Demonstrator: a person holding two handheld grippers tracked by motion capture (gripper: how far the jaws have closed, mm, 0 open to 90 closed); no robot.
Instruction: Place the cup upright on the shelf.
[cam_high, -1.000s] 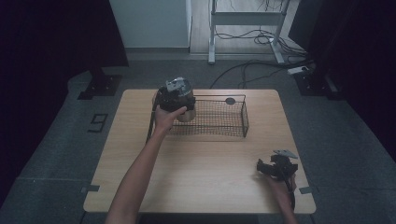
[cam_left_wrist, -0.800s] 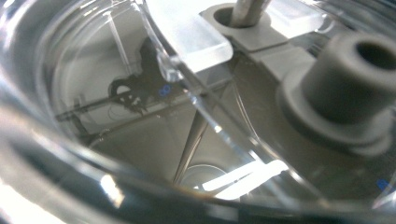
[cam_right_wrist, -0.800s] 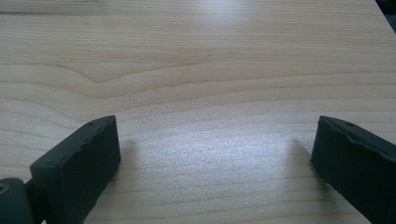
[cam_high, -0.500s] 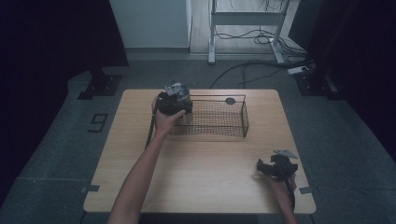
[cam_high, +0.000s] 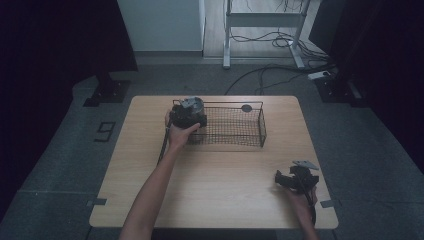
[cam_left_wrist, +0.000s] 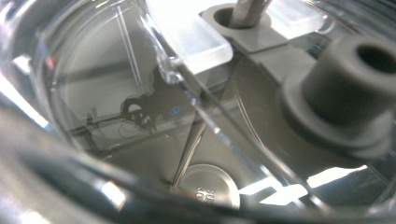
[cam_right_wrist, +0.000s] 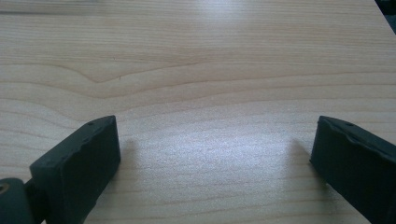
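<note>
Black and bulky, the left gripper (cam_high: 186, 117) sits at the left end of a wire basket (cam_high: 252, 131), held from below by the person's left hand (cam_high: 178, 136), whose forearm runs up from the bottom of the high view. A round clear-lidded container (cam_high: 192, 104) with a grey top shows right at the gripper's far side, over the basket's left end. The left gripper view looks straight into that container (cam_left_wrist: 196, 112) at very close range: clear curved plastic, a clear tab, a grey rubbery plug (cam_left_wrist: 348, 93) with a hole in it and a thin metal rod (cam_left_wrist: 245, 11) rising from a grey fitting. Whether the left jaws are apart or pressed on the container I cannot tell; they are hidden.

The right gripper (cam_high: 295, 179) rests low on the wooden table (cam_high: 210, 185) near its front right corner, well apart from the basket, with the right hand (cam_high: 303, 202) behind it. In the right gripper view its two black jaws stand wide apart with bare pale wood grain (cam_right_wrist: 201, 93) between them, clasping nothing.

The basket stands at the far middle of the table, a small dark round disc (cam_high: 246, 108) showing at its far rim. Cables lie on the floor beyond the table.
</note>
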